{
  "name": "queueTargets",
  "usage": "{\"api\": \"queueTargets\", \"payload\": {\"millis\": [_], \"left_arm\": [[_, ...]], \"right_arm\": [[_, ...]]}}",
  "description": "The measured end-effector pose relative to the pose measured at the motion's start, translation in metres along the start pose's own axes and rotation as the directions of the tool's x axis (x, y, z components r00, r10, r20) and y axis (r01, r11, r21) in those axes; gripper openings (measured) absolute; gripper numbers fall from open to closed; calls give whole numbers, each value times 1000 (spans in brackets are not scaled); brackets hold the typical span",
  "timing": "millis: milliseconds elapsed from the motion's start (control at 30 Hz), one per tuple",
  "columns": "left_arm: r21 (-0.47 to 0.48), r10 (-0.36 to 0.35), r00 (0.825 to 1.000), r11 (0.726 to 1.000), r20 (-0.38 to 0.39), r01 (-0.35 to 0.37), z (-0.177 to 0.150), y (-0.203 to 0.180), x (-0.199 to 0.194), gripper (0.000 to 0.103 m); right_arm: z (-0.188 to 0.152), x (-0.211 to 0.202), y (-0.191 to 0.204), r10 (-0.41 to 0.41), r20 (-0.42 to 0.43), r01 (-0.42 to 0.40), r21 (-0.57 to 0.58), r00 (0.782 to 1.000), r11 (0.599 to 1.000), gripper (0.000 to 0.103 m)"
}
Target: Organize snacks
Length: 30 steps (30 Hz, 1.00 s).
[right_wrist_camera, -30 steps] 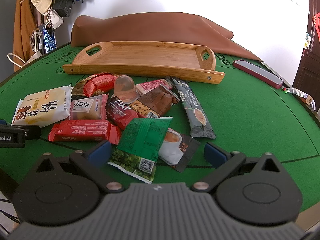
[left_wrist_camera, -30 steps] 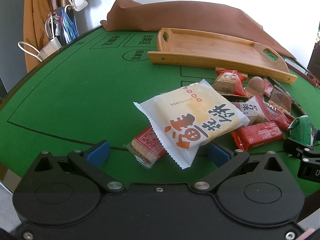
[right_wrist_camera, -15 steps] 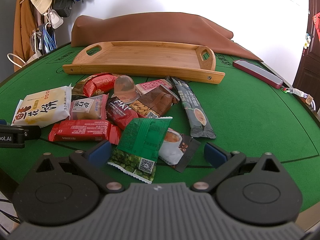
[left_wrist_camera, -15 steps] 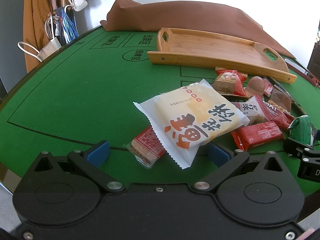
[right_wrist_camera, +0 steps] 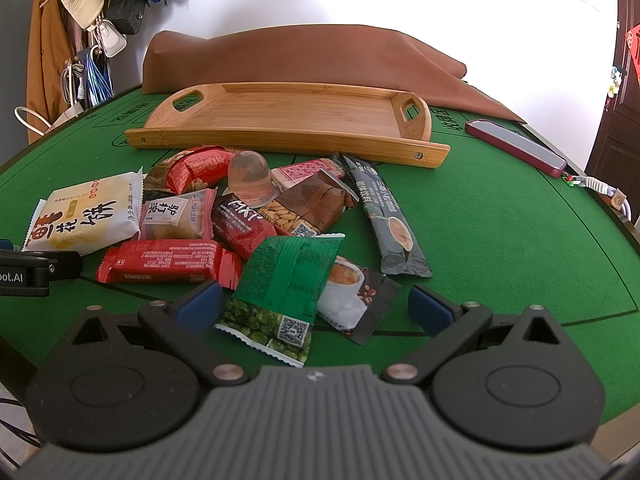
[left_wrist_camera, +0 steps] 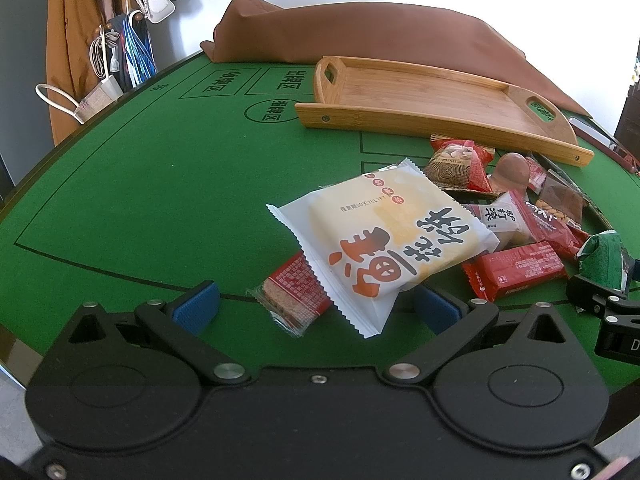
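Left wrist view: I am holding the left claw [left_wrist_camera: 316,306] spread around the white pastry packet [left_wrist_camera: 384,236]. Right claw [right_wrist_camera: 316,306] is likewise gaping over the green snack packet [right_wrist_camera: 284,284]. Beyond, the wooden tray [right_wrist_camera: 280,136] is sitting on the bench [right_wrist_camera: 500,232].

Matt green felt covers the tabletop [right_wrist_camera: 500,232], the tray [right_wrist_camera: 288,114] is smooth bamboo-like wood, and the green snack packet [right_wrist_camera: 286,276] is glossy plastic film.

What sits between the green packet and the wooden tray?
Right wrist view: almond packet and jelly cup, between green packet and wooden tray.
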<state>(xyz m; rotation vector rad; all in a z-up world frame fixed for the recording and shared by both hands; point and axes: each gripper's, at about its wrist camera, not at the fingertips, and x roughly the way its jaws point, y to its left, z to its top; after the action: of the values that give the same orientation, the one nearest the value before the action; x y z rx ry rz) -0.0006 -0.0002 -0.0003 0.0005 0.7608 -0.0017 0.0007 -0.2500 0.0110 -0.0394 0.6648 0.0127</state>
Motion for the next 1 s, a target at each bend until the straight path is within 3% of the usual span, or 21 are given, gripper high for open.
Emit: {"api": "queueTargets", "payload": {"millis": [1000], "left_arm": [[23, -22, 1000, 999, 9, 22, 0, 3, 3, 103]], "right_arm": [[-2, -1, 2, -10, 11, 11, -14, 1000, 1000, 103]]}}
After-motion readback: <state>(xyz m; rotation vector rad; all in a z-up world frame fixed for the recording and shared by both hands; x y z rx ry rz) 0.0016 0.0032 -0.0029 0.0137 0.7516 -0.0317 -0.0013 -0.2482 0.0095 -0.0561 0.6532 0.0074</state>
